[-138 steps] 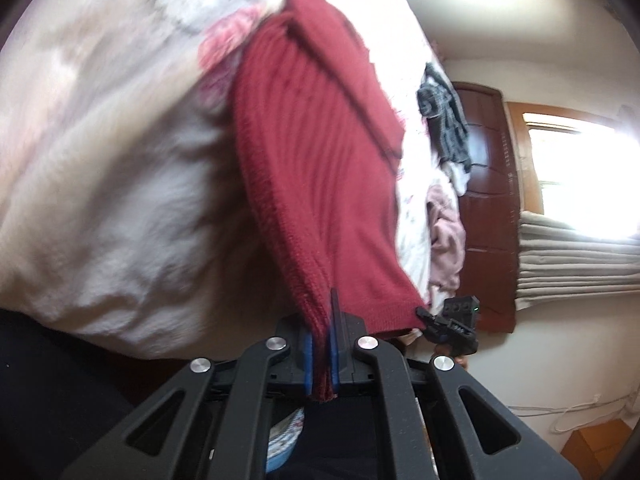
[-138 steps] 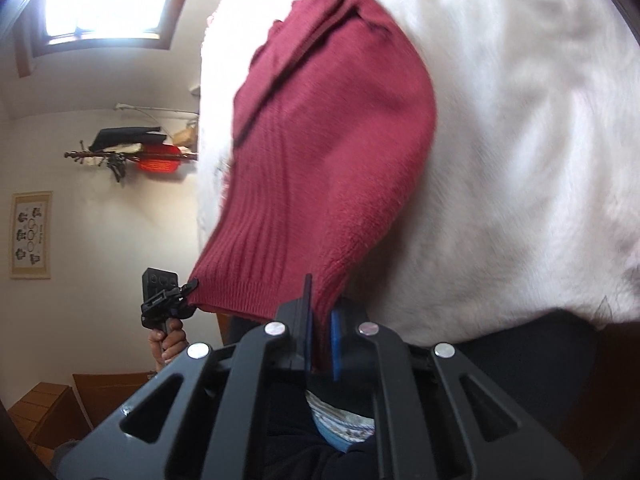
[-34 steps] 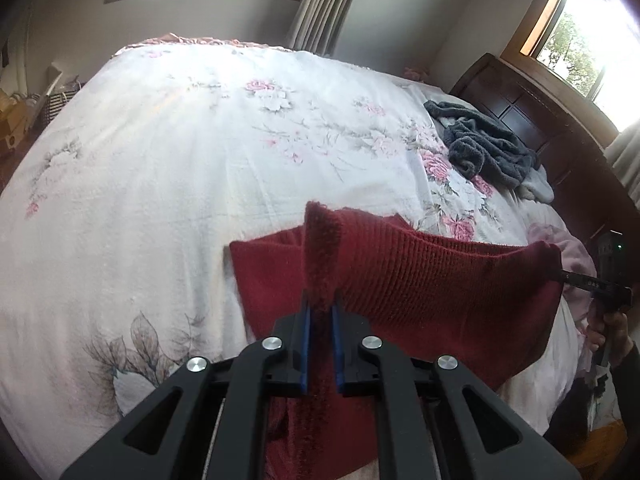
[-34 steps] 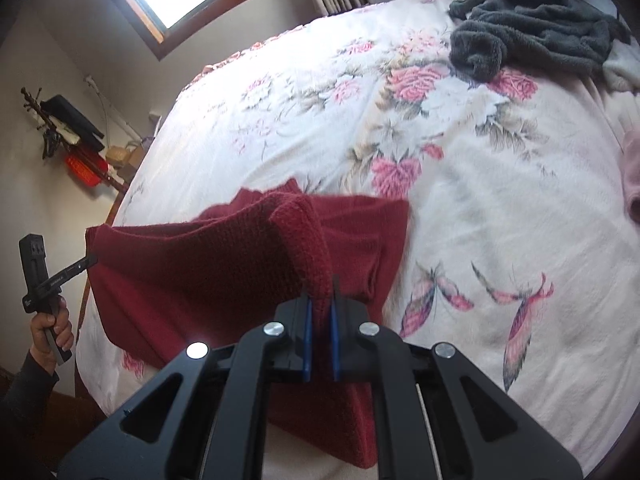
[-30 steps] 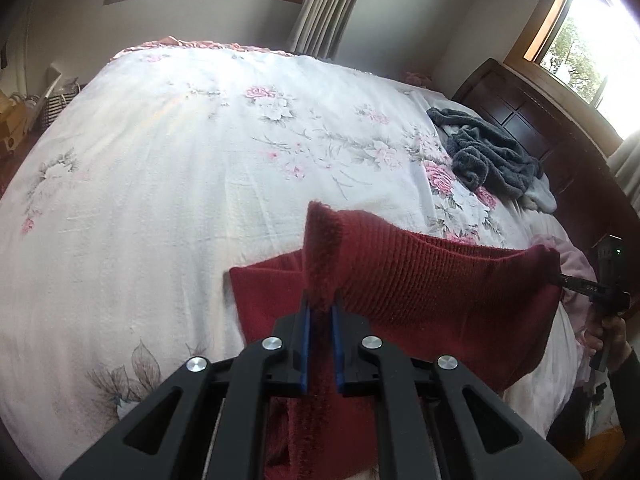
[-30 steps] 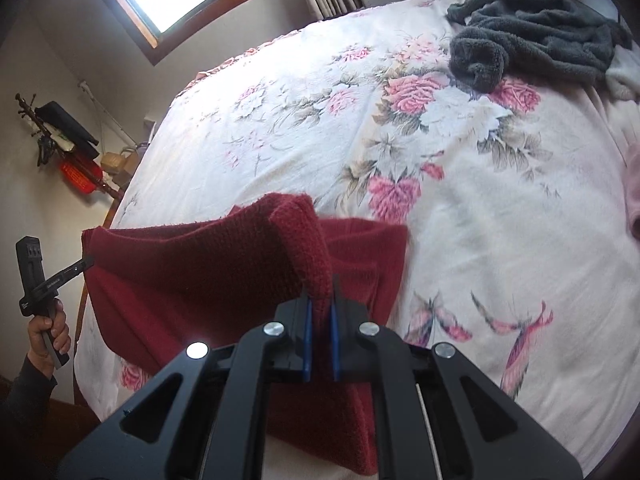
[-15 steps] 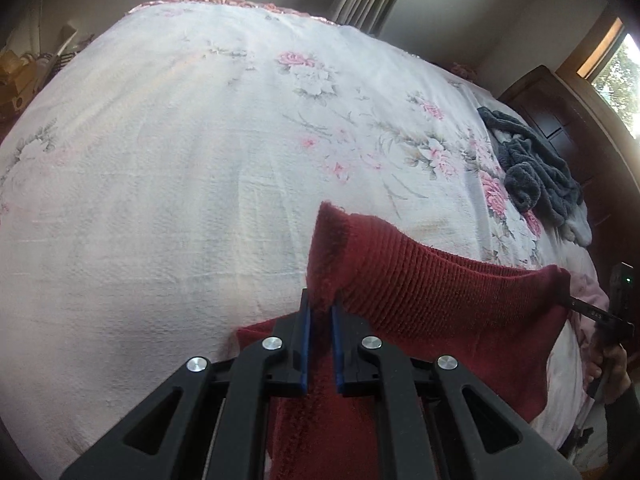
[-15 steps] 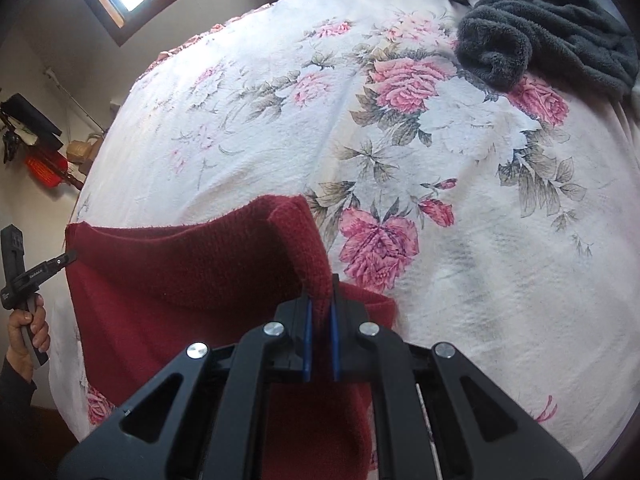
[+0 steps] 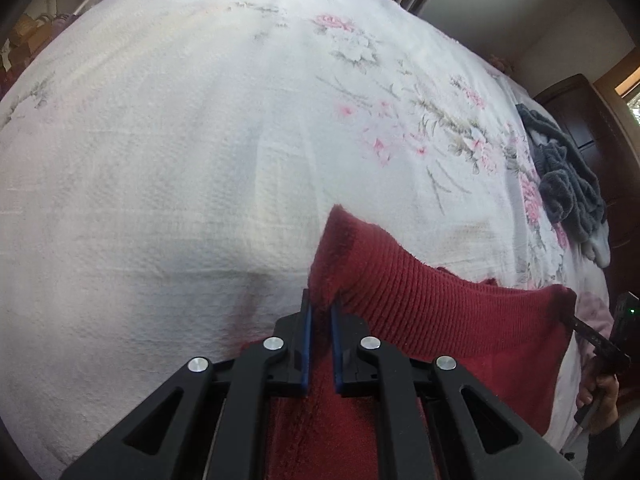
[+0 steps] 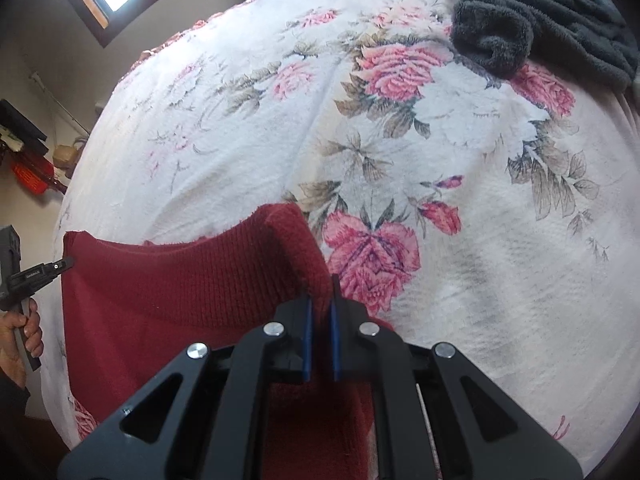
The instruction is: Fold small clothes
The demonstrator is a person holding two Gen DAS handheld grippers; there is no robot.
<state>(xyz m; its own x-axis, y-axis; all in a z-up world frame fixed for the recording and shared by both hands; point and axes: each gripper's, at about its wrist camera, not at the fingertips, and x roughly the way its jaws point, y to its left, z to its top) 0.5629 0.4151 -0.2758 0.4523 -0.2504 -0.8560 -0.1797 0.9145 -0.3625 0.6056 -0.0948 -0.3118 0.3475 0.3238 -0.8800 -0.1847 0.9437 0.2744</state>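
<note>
Left claw [image 9: 320, 312]: clenched on one top corner of the red knit garment [image 9: 440, 320]; the blue-lined fingers [image 9: 306, 344] stand nearly together with only the thickness of the cloth between them, and a tuft of knit sticks up past the tips.
Right claw [image 10: 320, 312]: likewise clenched, pinching the other top corner of the same garment; its jaws are almost closed, with red knit filling the narrow gap.
Red knit garment: stretched between the two claws along its upper edge, which sags a little in the middle; the rest hangs down below the claws, over the near edge of the bed, and its lower part is hidden behind the black claw frames.
Bed cover [image 10: 480, 240]: white with pink roses and grey-green leaves; it lies under and beyond the garment.
Dark grey fleece heap [image 10: 540, 20]: bunched on the far side of the bed, well apart from the red garment.
Hands: in the left view, a hand [image 9: 600, 400] grips the other claw's handle at the right edge; in the right view, a hand [image 10: 20, 340] does the same at the left edge.
</note>
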